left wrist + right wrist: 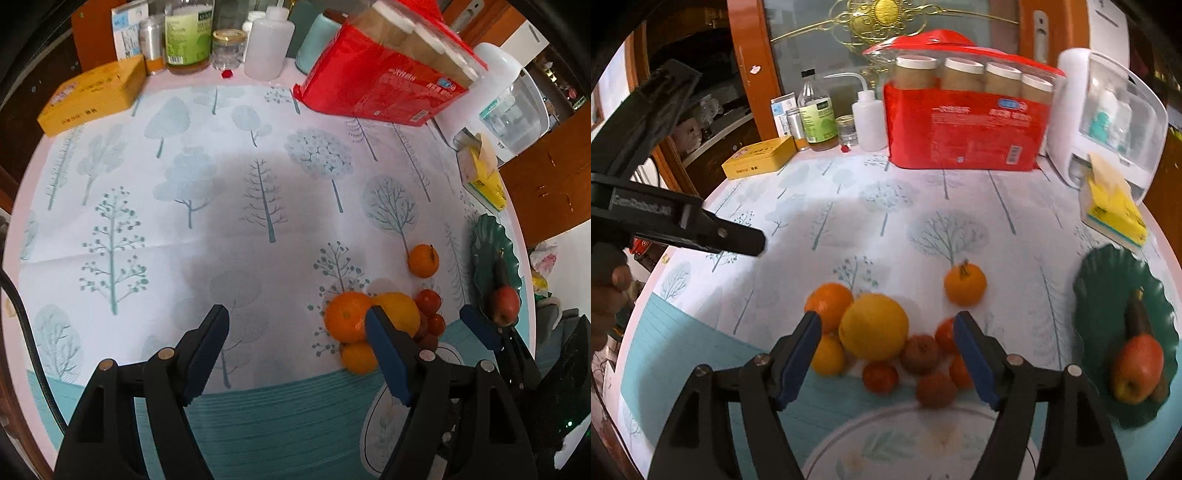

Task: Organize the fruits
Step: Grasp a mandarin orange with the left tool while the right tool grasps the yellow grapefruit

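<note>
**Ann:** Beside the green plate (1115, 280), at the right edge of the desk (849, 221), that's where the action is. One red apple (1137, 369) is lying on the plate already, with something dark and long just behind it. I can't say what that is.

**Bo:** So the plate has only those two on it. What's off it?

**Ann:** Plenty. Left of the plate sits a tight heap: a big yellow lemon (873, 326) in the middle, an orange (829, 301) touching it on the far-left side, a smaller orange (827, 356) tucked below, and several small red and brownish fruits (919, 354) bunched on the plate side of the lemon. One more small orange (964, 282) stands on its own, between the heap and the plate, a bit further back.

**Bo:** And the fingers?

**Ann:** Right gripper (888, 354) hangs over the heap, fingers well apart, with nothing clamped. The lemon and the small fruits show in the gap, but the pads press on none of them. Left gripper (297, 354) is further from the plate, also spread wide and empty, with only tablecloth beneath most of the gap and the heap at its right finger.

**Bo:** Your read on progress?

**Ann:** Early days, I'd say. If the plate is the goal, nearly every fruit is left to move. The right gripper looks best placed to take one from the heap.
</note>
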A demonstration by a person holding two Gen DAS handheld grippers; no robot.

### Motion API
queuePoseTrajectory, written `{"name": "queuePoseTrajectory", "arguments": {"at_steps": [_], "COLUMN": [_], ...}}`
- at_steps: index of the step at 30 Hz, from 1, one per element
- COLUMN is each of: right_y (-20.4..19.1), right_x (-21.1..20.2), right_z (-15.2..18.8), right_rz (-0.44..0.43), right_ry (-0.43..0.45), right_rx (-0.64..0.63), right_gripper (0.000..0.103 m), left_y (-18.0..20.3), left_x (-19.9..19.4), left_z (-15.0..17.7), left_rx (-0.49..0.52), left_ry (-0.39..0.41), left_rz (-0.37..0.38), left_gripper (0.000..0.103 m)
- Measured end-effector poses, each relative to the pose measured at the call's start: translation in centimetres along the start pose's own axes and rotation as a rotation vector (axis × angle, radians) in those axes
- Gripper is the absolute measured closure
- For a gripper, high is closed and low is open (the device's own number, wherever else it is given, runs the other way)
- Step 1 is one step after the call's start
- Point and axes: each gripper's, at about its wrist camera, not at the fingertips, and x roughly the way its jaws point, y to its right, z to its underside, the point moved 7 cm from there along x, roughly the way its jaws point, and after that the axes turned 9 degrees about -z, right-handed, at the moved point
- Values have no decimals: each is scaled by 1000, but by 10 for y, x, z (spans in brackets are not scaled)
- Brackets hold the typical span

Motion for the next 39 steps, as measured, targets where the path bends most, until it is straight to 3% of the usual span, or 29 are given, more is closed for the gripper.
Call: {"name": "queuePoseTrajectory", "arguments": {"at_steps": [15, 25, 26, 29, 36, 39], "right_y": [2, 6, 7, 6, 4, 6], "right_x": [41, 47, 47, 46, 47, 43], "right_z": [10, 15, 15, 13, 12, 14], "right_rz": [15, -50, -63, -111, -124, -128], "right_ry": [-61, -41, -32, -17, -35, -47], "right_rx": [-39, -32, -28, -13, 21, 50], "right_gripper": [28, 28, 30, 49, 53, 53], "left_y": [29, 43, 43, 43, 43, 46], "left_x": [61, 77, 78, 77, 78, 78], "left_z": [11, 13, 14, 13, 12, 14], "left_rx": [6, 2, 0, -16, -28, -36], "left_ry": [-121, -141, -143, -140, -139, -149], "left_rz": [120, 183, 191, 220, 243, 271], "left_gripper": [28, 34, 34, 37, 44, 52]}}
